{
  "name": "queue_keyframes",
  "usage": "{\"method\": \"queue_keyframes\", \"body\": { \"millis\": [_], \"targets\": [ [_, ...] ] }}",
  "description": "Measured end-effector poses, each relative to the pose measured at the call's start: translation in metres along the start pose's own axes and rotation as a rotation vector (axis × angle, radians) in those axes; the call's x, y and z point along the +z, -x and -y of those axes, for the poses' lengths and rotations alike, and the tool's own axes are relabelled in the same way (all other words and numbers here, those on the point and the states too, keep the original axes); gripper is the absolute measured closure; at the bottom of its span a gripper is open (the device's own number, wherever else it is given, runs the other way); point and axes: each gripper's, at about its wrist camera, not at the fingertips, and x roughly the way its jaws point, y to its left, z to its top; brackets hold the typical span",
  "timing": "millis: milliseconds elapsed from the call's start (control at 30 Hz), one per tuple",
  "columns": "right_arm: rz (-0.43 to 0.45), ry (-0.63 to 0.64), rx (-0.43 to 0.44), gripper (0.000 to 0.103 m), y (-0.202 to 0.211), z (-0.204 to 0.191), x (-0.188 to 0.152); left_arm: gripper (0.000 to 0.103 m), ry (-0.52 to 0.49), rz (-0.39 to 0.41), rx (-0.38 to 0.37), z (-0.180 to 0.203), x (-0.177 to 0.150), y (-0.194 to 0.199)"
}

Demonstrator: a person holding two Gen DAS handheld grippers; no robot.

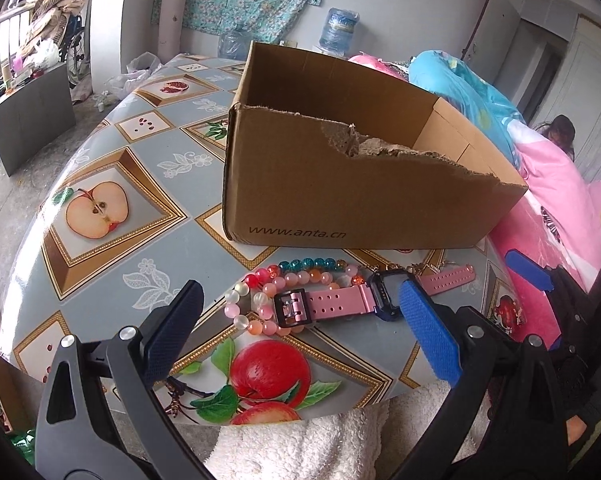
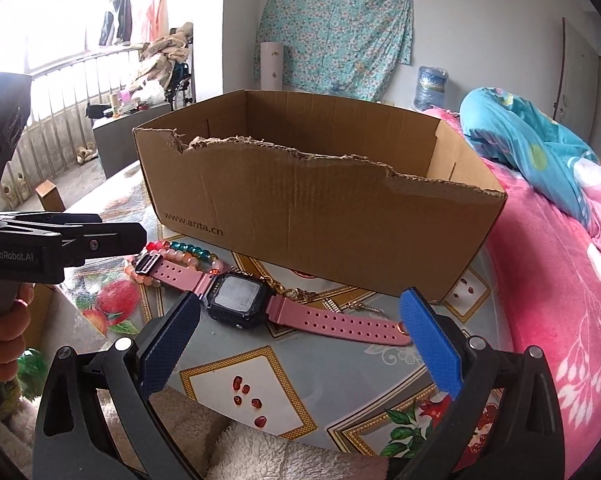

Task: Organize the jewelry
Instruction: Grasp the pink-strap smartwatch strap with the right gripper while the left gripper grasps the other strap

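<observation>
A pink-strapped digital watch (image 1: 332, 306) (image 2: 240, 300) lies flat on the table in front of an open cardboard box (image 1: 340, 196) (image 2: 320, 220) with a torn front wall. Bead bracelets (image 1: 260, 296) (image 2: 180, 256) in pink, orange, red and teal lie under the watch's buckle end. A thin gold chain (image 2: 300, 294) lies beside the watch face. My left gripper (image 1: 300, 304) hangs open just above the watch and beads. My right gripper (image 2: 300, 316) is open too, straddling the watch's long strap. Neither holds anything. The left gripper's body (image 2: 60, 240) shows at the right view's left edge, held by a hand (image 2: 0, 336).
The table (image 1: 140, 160) carries a fruit-patterned cloth and ends close to me. A bed with pink and blue quilts (image 2: 560, 220) presses against its right side. A white fluffy fabric (image 1: 320, 440) lies below the near edge. Water jugs (image 1: 340, 28) stand by the far wall.
</observation>
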Motion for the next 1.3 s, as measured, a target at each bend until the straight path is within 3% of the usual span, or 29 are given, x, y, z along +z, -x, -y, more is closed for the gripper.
{"method": "queue_keyframes", "body": {
  "millis": [167, 300, 533, 733, 1133, 1200, 1300],
  "targets": [
    [-0.049, 0.069, 0.194, 0.022, -0.019, -0.009, 0.008, 0.008, -0.044, 0.029, -0.012, -0.003, -0.005, 0.002],
    [-0.1, 0.119, 0.269, 0.028, -0.038, -0.014, 0.012, 0.008, -0.102, 0.06, 0.026, -0.003, -0.008, 0.005],
    [-0.178, 0.219, 0.304, 0.03, -0.058, -0.025, 0.012, 0.008, -0.192, 0.051, 0.064, -0.001, -0.015, 0.001],
    [-0.216, 0.272, 0.27, 0.049, -0.064, -0.029, 0.008, 0.009, -0.242, 0.046, 0.062, 0.001, -0.022, -0.002],
    [-0.243, 0.289, 0.257, 0.05, -0.041, -0.039, -0.001, 0.009, -0.372, 0.043, 0.019, 0.017, -0.036, -0.001],
    [-0.257, 0.255, 0.285, 0.05, -0.042, -0.035, 0.001, 0.009, -0.418, 0.043, 0.029, 0.022, -0.039, -0.002],
    [-0.292, 0.178, 0.364, 0.05, -0.048, -0.022, 0.009, 0.018, -0.507, 0.029, 0.059, 0.032, -0.042, -0.005]
  ]
}}
